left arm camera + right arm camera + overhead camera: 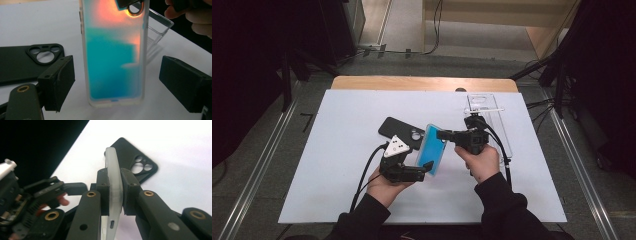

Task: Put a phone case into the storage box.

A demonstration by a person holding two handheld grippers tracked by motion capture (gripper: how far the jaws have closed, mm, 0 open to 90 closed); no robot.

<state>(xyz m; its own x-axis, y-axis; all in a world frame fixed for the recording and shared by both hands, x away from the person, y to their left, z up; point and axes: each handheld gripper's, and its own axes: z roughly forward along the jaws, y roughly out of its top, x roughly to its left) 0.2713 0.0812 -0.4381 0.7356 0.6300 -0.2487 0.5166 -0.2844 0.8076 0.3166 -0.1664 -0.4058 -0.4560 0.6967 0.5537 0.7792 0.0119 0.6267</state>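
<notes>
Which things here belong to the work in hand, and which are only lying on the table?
In use:
- blue phone case, clamped upright by the right gripper
- left gripper, jaws open around its lower end

Lying about:
- black phone case, flat on the white table
- clear plastic case, behind the right hand

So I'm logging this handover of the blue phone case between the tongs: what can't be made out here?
- Blue phone case: its top is cut off by the frame's upper edge in the left gripper view.
- Black phone case: partly hidden behind the left tongs in the high view.
- Clear case: its near part sits behind the right tongs and hand in the high view.
- Blue case's face: edge-on in the right gripper view, pads covering it.
</notes>
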